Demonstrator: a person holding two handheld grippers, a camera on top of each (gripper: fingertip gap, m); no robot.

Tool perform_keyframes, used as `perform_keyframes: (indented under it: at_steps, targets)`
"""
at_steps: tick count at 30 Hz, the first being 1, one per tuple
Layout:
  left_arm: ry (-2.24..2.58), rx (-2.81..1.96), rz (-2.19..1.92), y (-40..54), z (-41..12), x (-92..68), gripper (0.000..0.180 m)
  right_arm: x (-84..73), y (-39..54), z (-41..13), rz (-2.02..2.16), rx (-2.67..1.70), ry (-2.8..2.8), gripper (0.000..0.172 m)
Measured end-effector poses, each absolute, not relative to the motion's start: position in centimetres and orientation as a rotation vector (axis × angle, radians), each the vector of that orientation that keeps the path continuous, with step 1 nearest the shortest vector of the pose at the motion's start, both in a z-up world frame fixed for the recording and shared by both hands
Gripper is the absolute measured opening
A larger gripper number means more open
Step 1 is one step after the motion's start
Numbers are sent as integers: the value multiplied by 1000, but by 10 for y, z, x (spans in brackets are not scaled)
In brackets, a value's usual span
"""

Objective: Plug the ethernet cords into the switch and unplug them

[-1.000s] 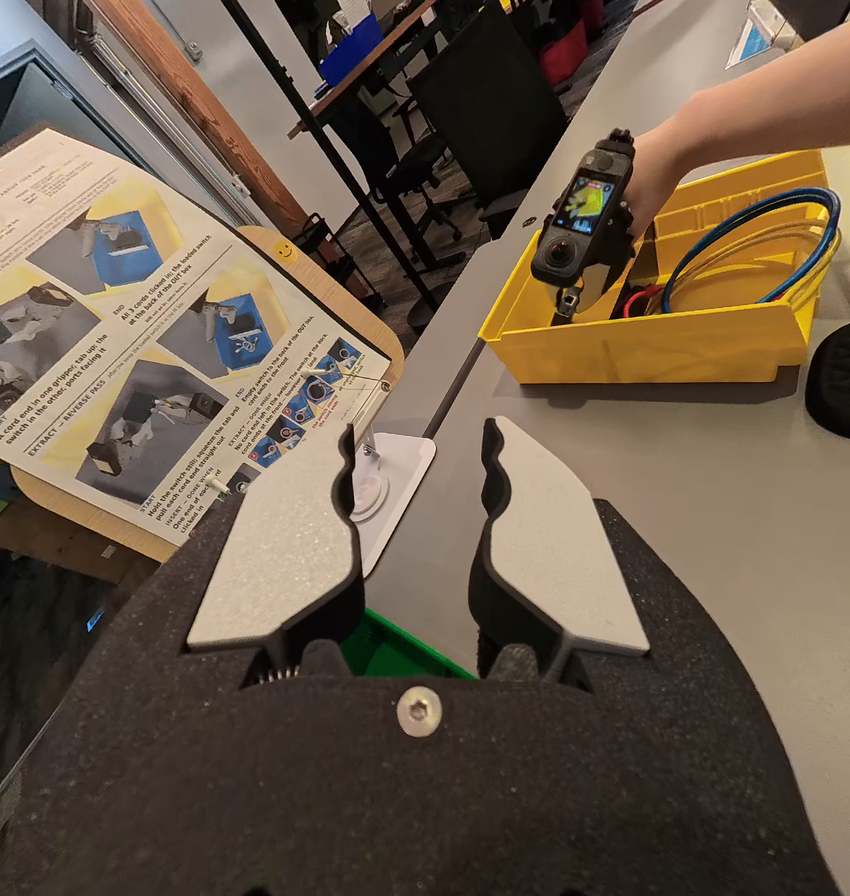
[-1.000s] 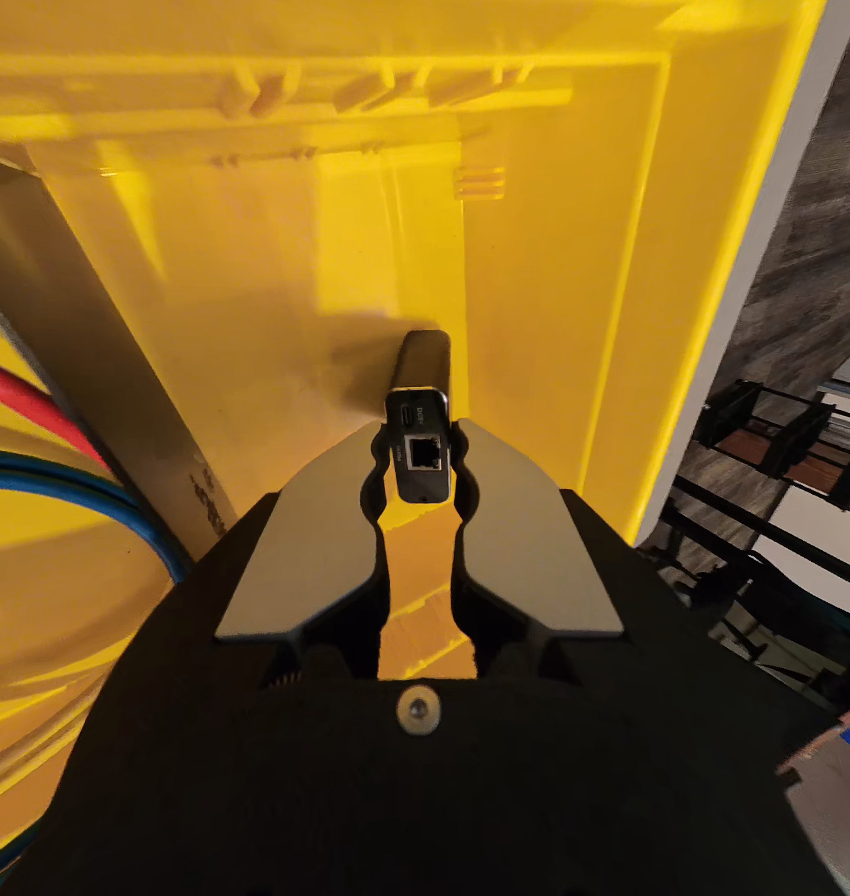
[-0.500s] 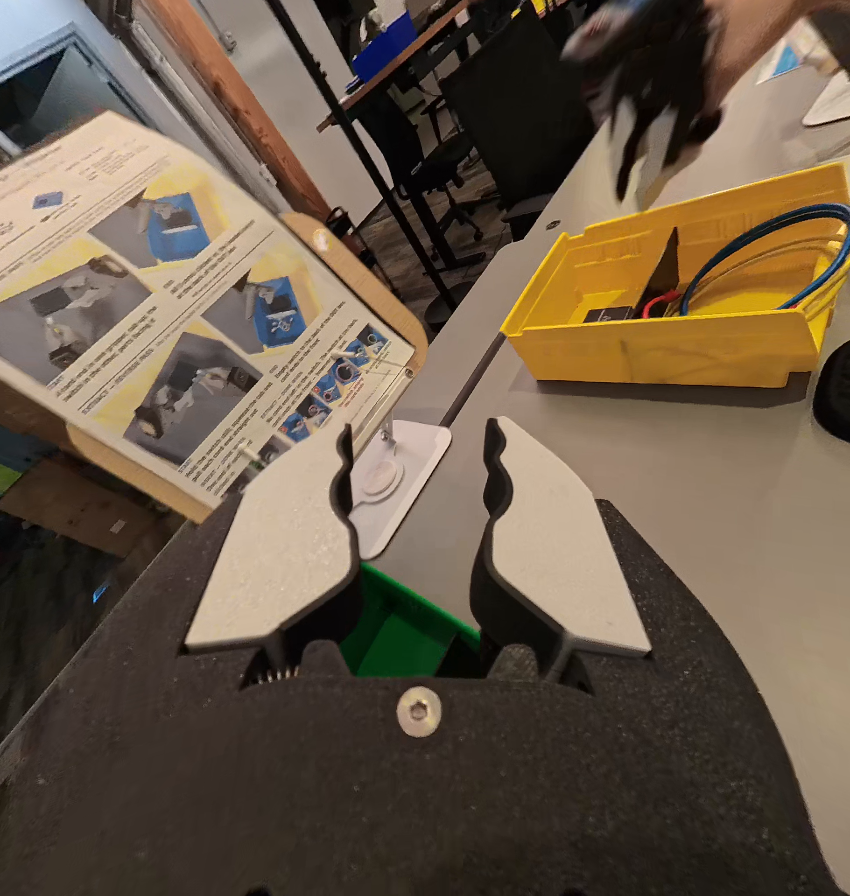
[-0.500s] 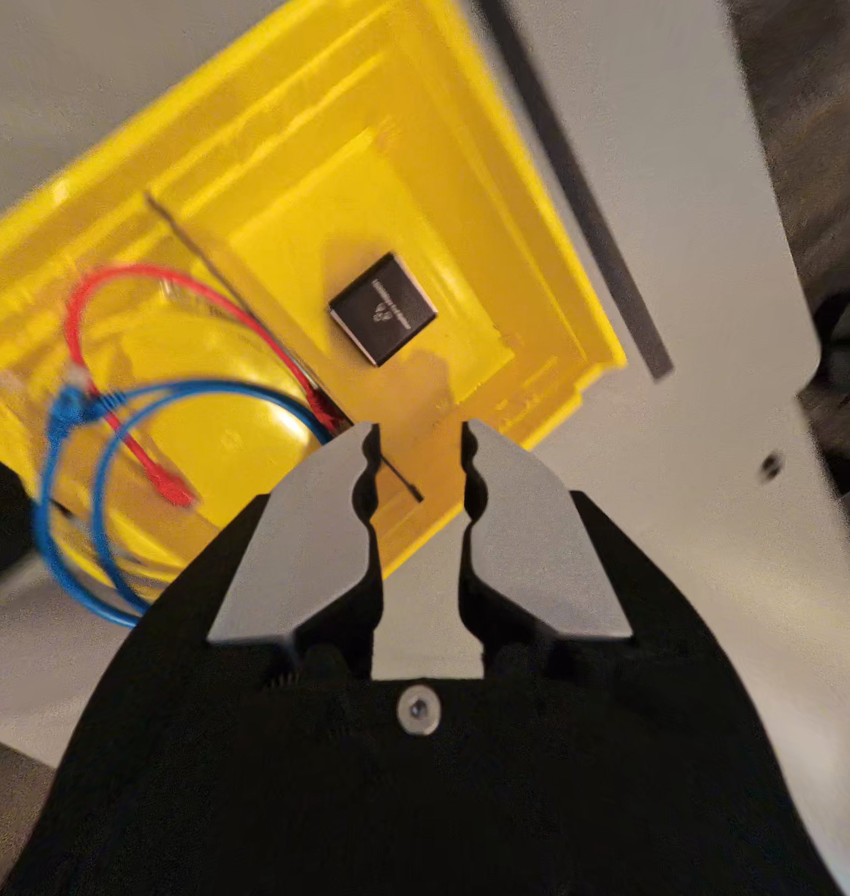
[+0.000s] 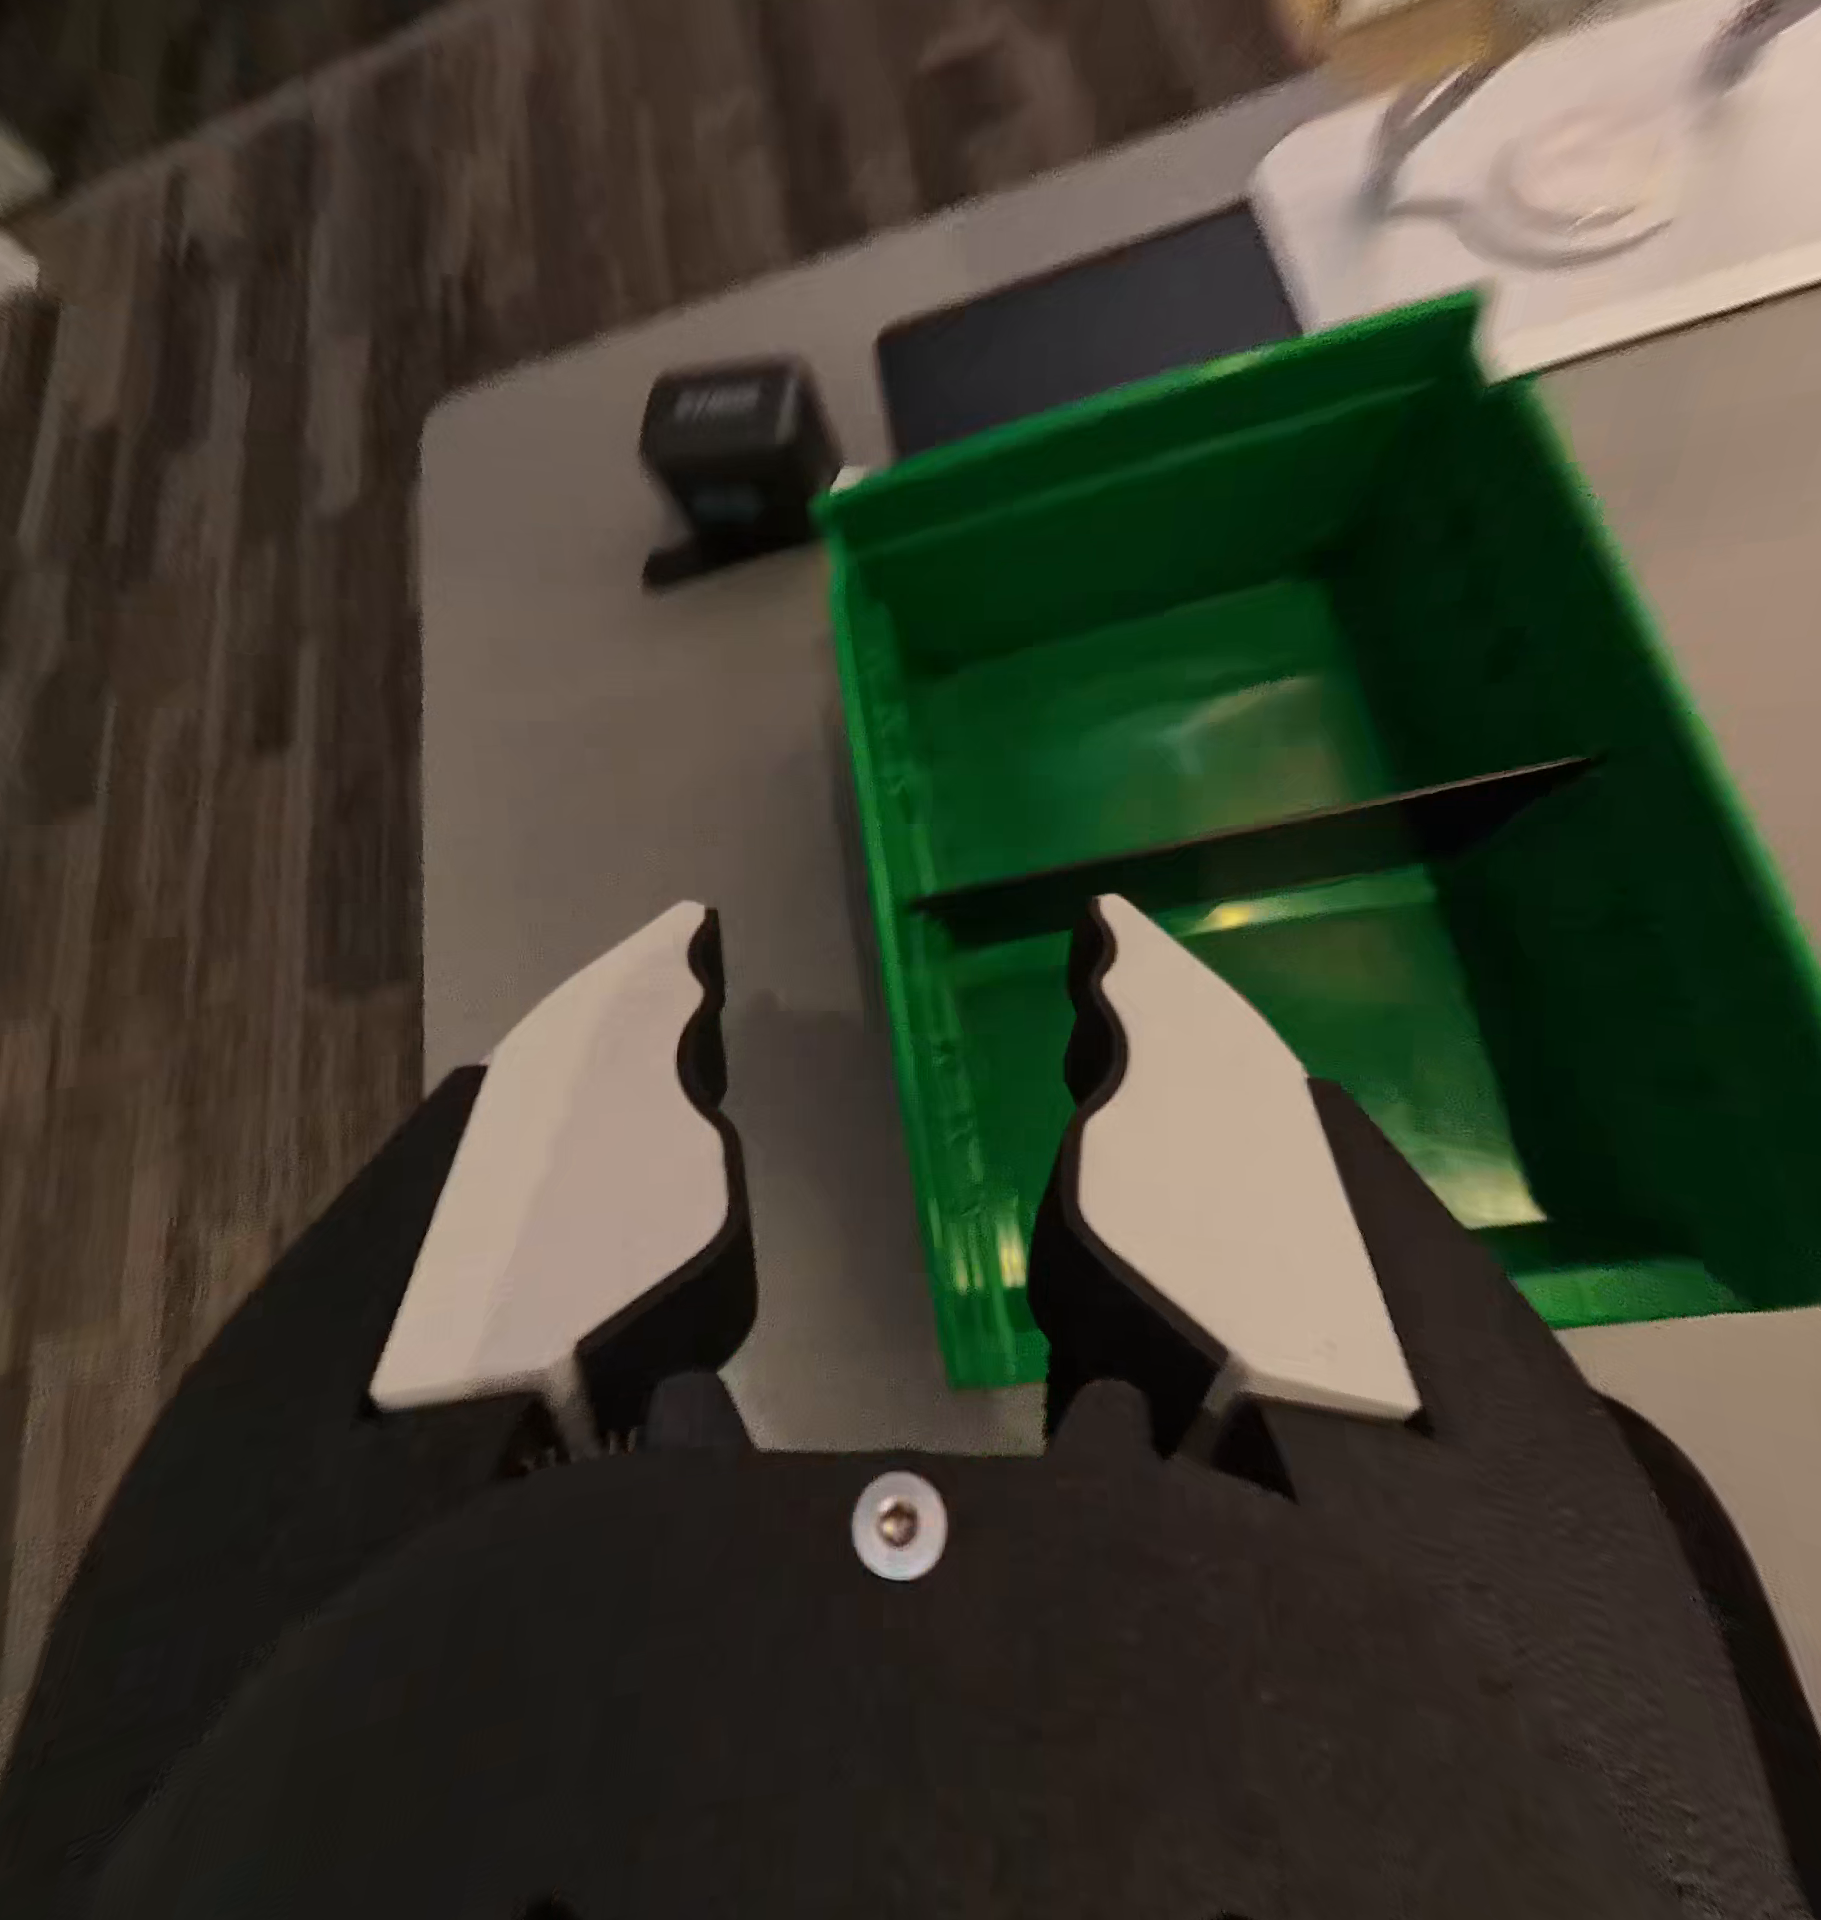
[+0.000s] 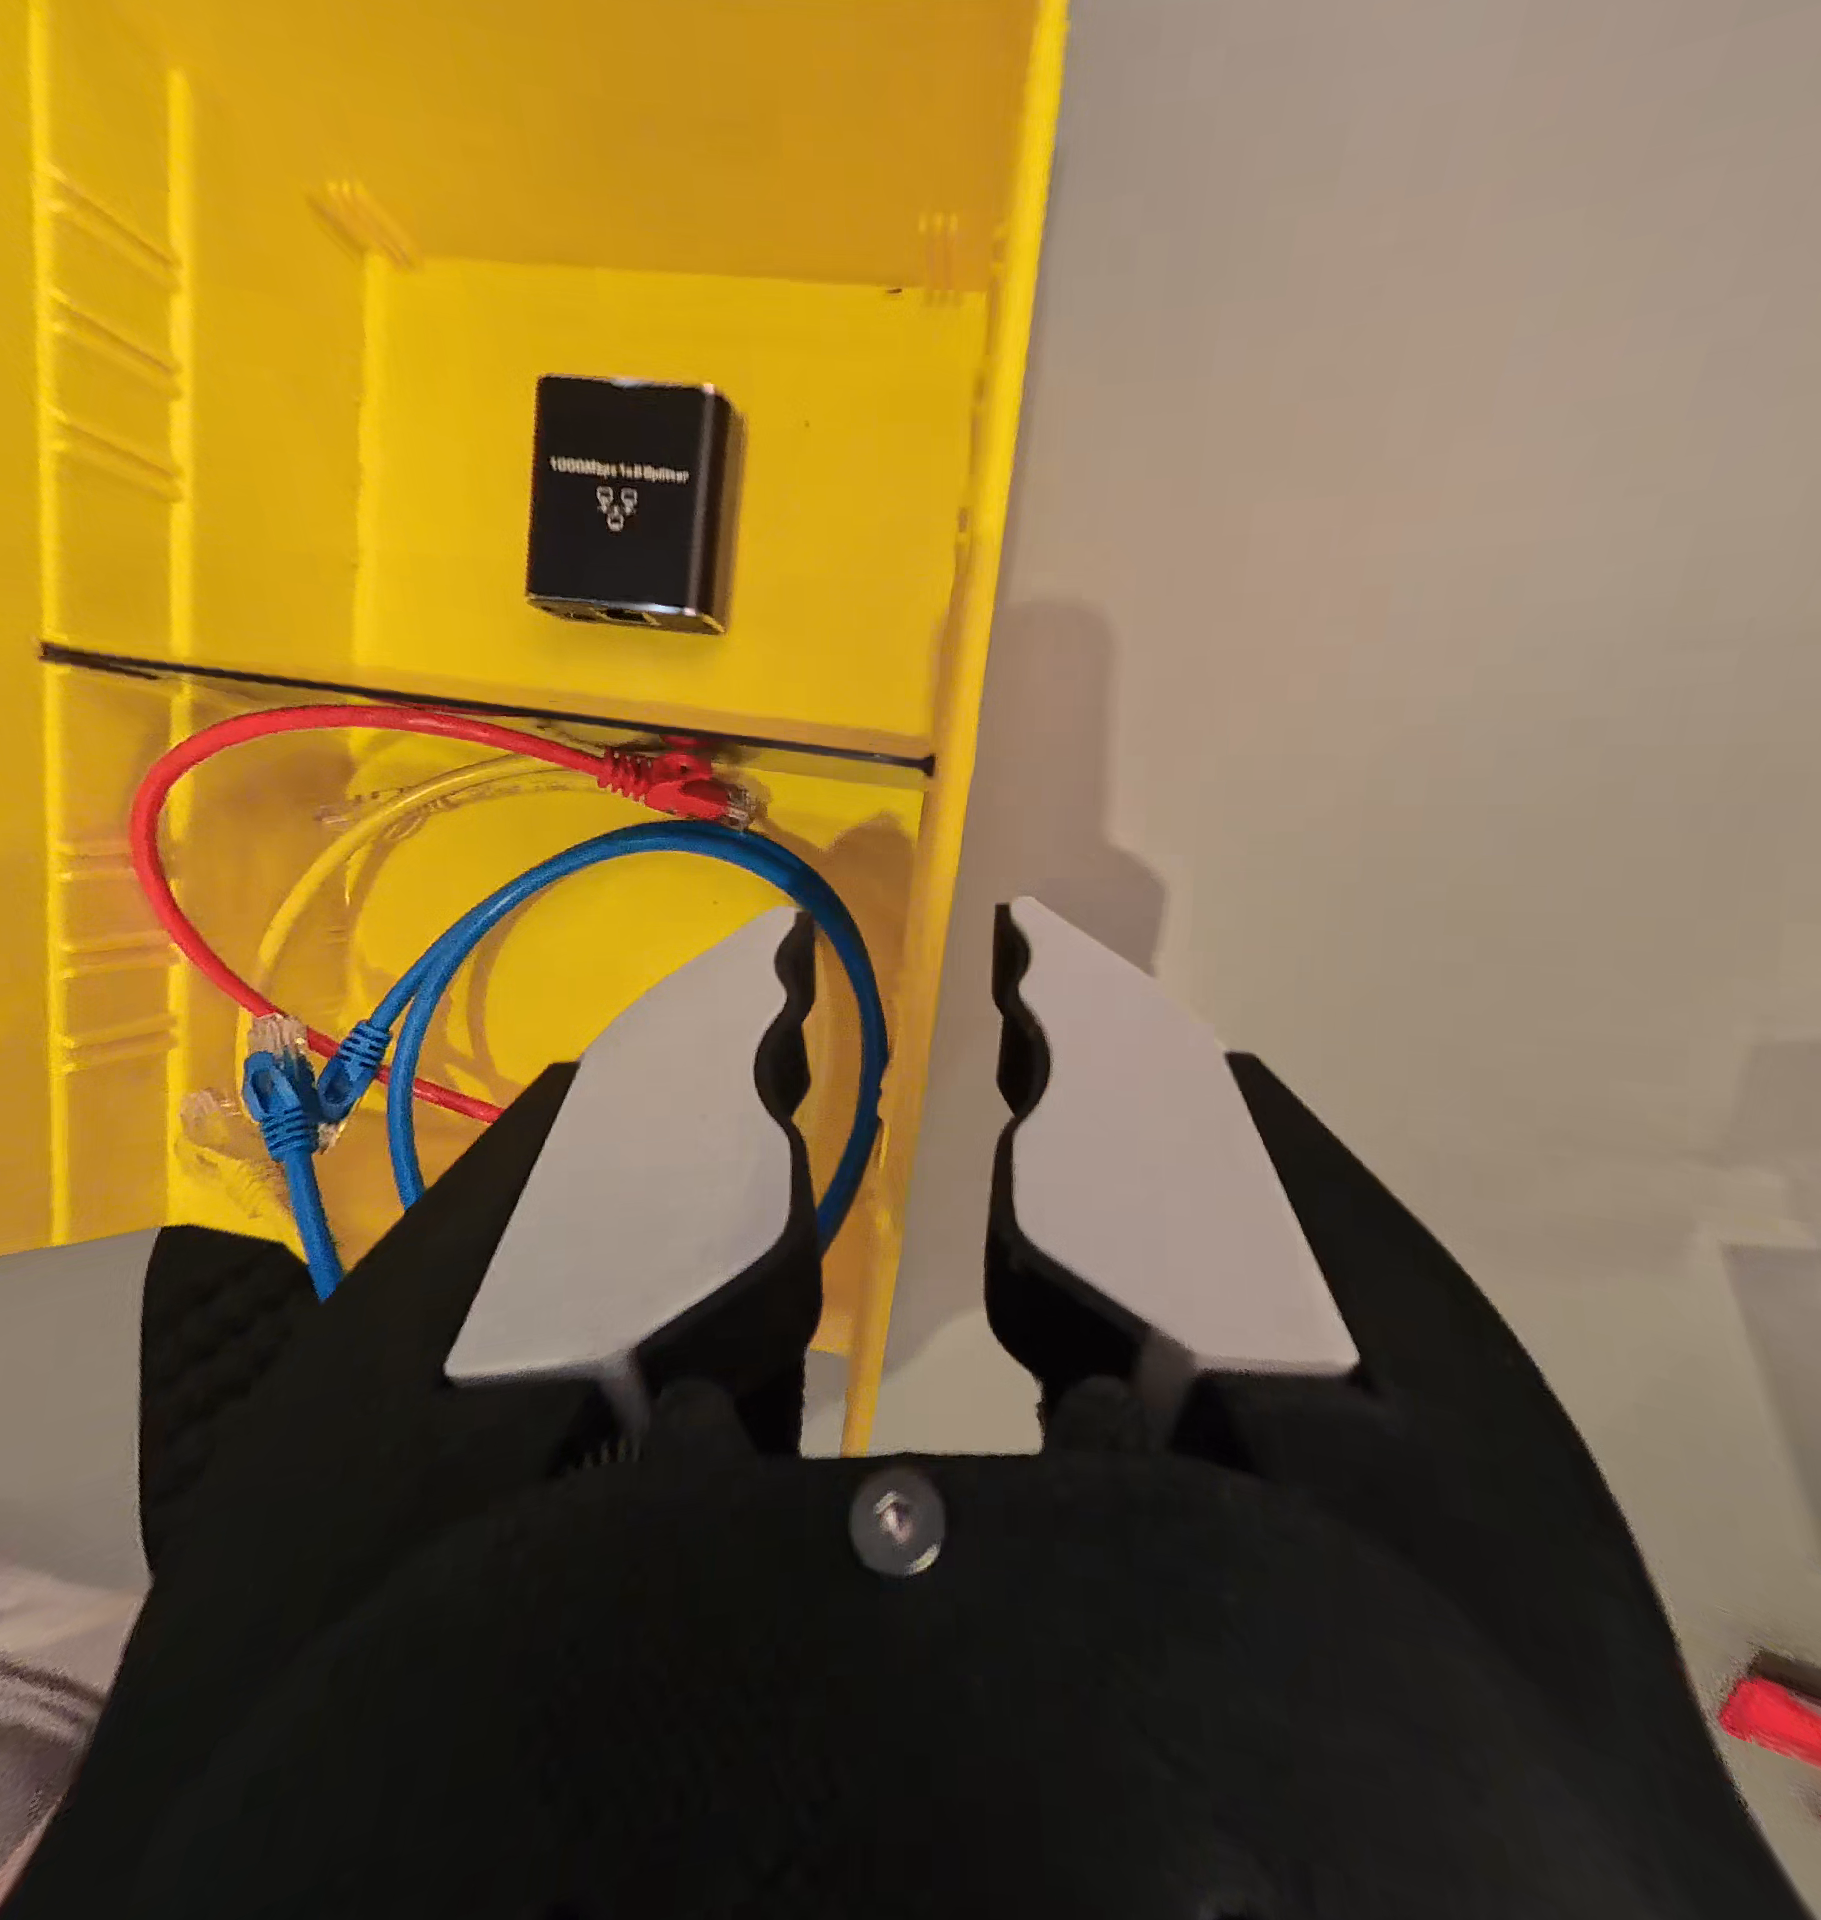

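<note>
Left wrist view: my left tongs (image 5: 901,914) are now gaping wider, bare, over the green bin (image 5: 1664,935) at centre right. Right wrist view: my right tongs (image 6: 901,914), parted, have let the switch (image 6: 631,504) go; it is lying upper centre in the yellow bin (image 6: 1020,416), cords (image 6: 615,862) lower left unplugged.

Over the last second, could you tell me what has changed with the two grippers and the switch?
The right gripper let go of the black switch, which now lies flat in the yellow bin, and drew back above the bin, jaws open. The left gripper swung from the instruction sheet down to the green bin and opened wider. The red, blue and yellow cords stayed in their compartment.
</note>
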State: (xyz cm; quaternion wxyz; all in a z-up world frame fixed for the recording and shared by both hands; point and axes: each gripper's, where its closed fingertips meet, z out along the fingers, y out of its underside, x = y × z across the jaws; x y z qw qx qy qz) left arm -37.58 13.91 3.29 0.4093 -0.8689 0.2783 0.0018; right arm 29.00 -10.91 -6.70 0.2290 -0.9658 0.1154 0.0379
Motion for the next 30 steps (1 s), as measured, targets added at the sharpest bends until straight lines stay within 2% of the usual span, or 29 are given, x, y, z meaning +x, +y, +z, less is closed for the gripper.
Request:
perform_keyframes:
  at_steps: [5, 9, 11, 17, 24, 30]
  targets:
    - [603, -2472, -64, 132, -22, -404, 60, 283, -117, -106, 192, -2849, 282, 11]
    - [594, -2590, -152, 132, -52, -407, 56, 274, -117, -110, 251, -2861, 257, 10]
    - [560, -2646, -168, 136, -68, -411, 40, 264, -115, -110, 300, -2857, 244, 11]
    - [513, -2763, -482, 136, -98, -392, 10, 233, -108, -110, 275, -2946, 196, 10]
    - [703, -2806, -314, 127, -102, -379, 8, 178, -85, -111, 249, -3057, 94, 6]
    - [898, -2844, -224, 110, -103, -349, 15, 141, -65, -112, 292, -3065, 145, 6]
